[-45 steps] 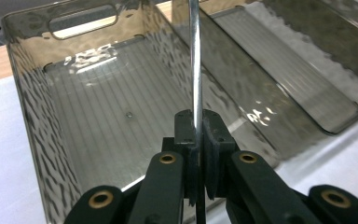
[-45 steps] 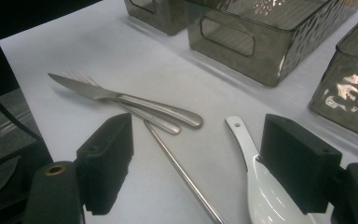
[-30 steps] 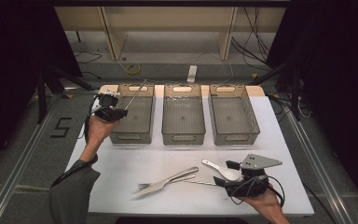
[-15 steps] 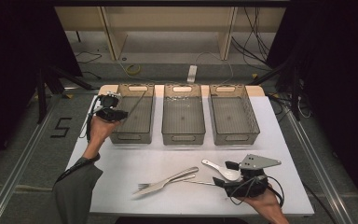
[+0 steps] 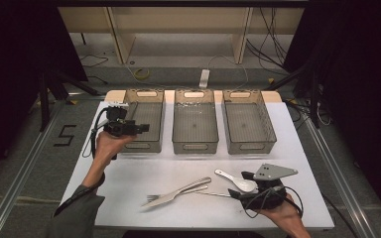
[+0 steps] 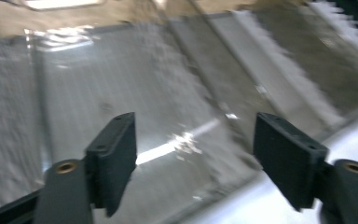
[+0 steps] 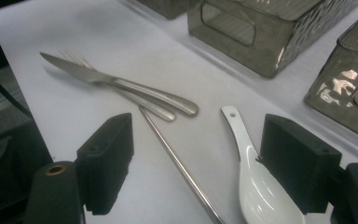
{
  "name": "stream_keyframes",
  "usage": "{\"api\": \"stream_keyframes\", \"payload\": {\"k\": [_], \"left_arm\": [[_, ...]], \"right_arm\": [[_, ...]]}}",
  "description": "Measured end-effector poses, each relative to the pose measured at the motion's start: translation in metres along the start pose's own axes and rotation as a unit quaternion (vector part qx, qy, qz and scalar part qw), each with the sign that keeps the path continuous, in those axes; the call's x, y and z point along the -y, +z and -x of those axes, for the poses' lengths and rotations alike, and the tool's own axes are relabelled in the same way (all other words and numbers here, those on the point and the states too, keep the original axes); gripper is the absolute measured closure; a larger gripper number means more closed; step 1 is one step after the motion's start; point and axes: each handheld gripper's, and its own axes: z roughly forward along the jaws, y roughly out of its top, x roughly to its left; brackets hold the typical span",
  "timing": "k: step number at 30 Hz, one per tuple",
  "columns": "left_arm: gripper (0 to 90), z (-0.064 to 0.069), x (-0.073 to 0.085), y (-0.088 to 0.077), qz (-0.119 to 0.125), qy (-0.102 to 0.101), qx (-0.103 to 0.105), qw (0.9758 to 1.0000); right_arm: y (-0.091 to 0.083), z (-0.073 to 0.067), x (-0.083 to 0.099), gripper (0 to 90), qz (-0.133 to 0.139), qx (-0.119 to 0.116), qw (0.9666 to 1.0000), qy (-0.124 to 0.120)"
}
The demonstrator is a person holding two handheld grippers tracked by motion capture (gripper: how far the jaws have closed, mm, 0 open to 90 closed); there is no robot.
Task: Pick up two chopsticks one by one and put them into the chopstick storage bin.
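Observation:
My left gripper (image 5: 140, 128) hovers over the near left corner of the left grey bin (image 5: 144, 146). Its jaws have just been opening and stand apart with nothing between them. In the left gripper view the left gripper (image 6: 196, 135) looks down at the bin's floor (image 6: 98, 93), where a thin bright streak (image 6: 177, 147) lies, blurred. My right gripper (image 5: 238, 187) rests open low over the table's near right. In the right gripper view the right gripper (image 7: 198, 126) straddles a thin metal stick (image 7: 177, 163). A white spoon (image 7: 256, 186) lies by its right jaw.
A knife (image 5: 188, 187) and a fork (image 5: 161, 198) lie crossed on the white table (image 5: 129, 188), left of the spoon (image 5: 235, 181). The middle bin (image 5: 195, 146) and the right bin (image 5: 250, 146) stand in a row at the back.
One second ago my left gripper held a thin stick up over the left bin. Now its jaws are apart, the stick is out of them, and the hand has drawn slightly nearer. The right hand stayed still.

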Motion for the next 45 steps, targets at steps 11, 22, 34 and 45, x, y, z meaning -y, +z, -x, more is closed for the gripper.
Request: {"api": "stream_keyframes", "payload": {"k": [11,22,34,45], "left_arm": [[19.9,0.042,0.033,-0.024,0.032,0.039,0.074,0.9960],[18.8,0.072,0.070,-0.044,0.088,0.087,0.087,0.9886],[17.7,0.089,0.090,-0.054,0.093,0.105,0.100,0.9850],[17.5,0.092,0.098,-0.056,0.090,0.112,0.099,0.9847]], "right_arm": [[0.003,0.001,-0.005,28.2,-0.092,0.003,0.9950,-0.041],[0.009,0.006,-0.006,34.4,-0.186,0.018,0.9793,-0.079],[0.032,-0.001,-0.012,46.9,-0.244,-0.010,0.9625,-0.117],[0.051,-0.002,-0.013,55.4,-0.299,-0.016,0.9428,-0.148]]}}
